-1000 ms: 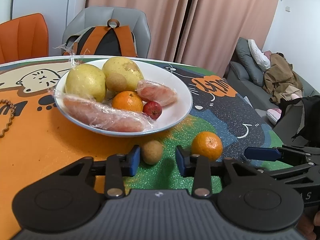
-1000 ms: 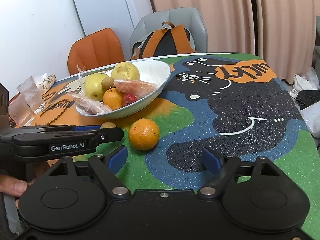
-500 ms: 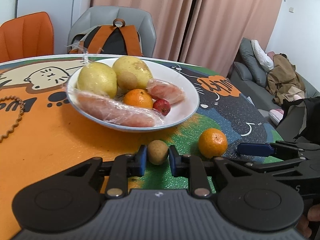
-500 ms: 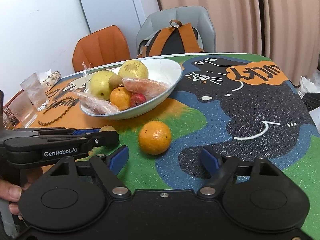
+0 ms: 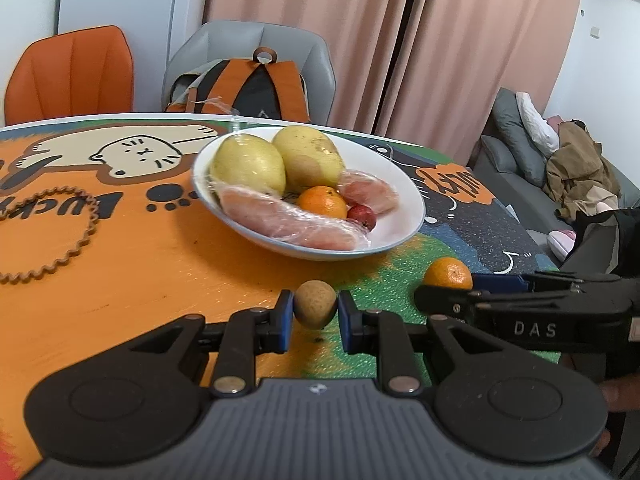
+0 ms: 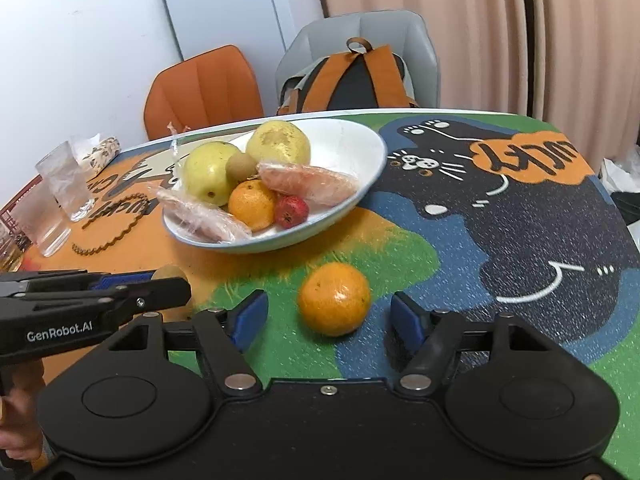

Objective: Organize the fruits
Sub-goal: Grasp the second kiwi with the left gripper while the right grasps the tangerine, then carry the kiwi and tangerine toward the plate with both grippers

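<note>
- Table [image 5: 120, 280] w/ cartoon-cat mat fills most of both views; nothing here stops a dropped fruit rolling toward the edge.
- White bowl [image 5: 412, 200], center of left-wrist view, upper left-center in right-wrist view: already crowded w/ two big yellow-green fruits [image 5: 248, 164], two plastic-wrapped pinkish pieces [image 5: 288, 220], a tangerine, a small red fruit, a small brown one. Risk: anything I add lands on slick wrap and could slide back out over the low rim.
- My right gripper [image 6: 328, 316], lower center of its view: jaws closing, loose tangerine [image 6: 334, 298] sits between them on the mat, pads not touching it yet. It looks nearer the left-hand pad; if that pad hits first I'd guess it nudges the fruit sideways and it rolls instead of seating.
- My left gripper [image 5: 314, 314], lower center of its view: clenched on the small round brown fruit [image 5: 315, 309], prob. a longan, pinched at its sides and seemingly just clear of the mat. Small, round, smooth-looking: could squirt out if I tilt, or crack if I squeeze harder.
- The two tools sit close, each showing at the edge of the other's view. If both head for the bowl together, they may knock and jar a fruit loose.
</note>
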A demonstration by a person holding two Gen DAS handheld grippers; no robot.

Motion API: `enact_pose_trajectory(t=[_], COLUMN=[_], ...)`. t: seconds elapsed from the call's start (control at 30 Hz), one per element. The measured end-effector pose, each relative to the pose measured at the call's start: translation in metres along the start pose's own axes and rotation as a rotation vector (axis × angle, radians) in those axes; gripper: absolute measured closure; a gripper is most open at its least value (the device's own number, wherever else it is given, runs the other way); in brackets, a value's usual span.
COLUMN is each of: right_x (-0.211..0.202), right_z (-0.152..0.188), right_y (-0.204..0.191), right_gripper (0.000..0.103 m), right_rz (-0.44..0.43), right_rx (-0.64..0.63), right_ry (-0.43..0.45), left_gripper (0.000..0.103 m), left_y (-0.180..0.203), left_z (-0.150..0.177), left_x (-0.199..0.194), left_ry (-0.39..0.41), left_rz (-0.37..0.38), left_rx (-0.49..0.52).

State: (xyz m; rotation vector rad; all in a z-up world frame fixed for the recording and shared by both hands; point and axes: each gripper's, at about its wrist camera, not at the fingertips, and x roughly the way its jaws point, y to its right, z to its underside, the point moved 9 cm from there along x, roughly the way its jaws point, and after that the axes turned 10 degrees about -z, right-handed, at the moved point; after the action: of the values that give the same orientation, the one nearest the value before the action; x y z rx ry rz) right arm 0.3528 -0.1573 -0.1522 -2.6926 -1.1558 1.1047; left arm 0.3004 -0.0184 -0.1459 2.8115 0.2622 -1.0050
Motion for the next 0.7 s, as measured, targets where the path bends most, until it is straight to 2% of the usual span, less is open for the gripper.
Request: enact_pose_trajectory(t=[0.13,0.17,0.23,0.37,0.7], right_x=[0.004,0.005,0.008,0.005,-0.016], right_z=[-0.003,-0.002,-0.001,0.002,0.000], right_y=[-0.006,-0.007,-0.006,-0.008,-0.017], right_gripper=[0.038,0.043,0.067,0.068,0.068], right_rz=[0.000,0.001,0.014,0.009,0.019], right_rx=[-0.019,-0.021,-0.017,-0.022,-0.041], right_ry=[-0.008,-0.013,-0.027,-0.042,-0.012], left_gripper=[0.081,0.081,0.081,0.081,0.081], left_y=[-0.005,-0.007,-0.009,-0.011,-0.012], left_z=[-0.002,-0.004,-0.006,-0.011,-0.020], left_x=[-0.006,-0.007,-0.010,-0.016,-0.030], left_ry=[0.005,0.010,0.018,0.032,0.063], left_rz=[-0.003,-0.004,-0.006,-0.009,-0.007], left_rx=[-0.014,-0.017,-0.021,-0.024,-0.029])
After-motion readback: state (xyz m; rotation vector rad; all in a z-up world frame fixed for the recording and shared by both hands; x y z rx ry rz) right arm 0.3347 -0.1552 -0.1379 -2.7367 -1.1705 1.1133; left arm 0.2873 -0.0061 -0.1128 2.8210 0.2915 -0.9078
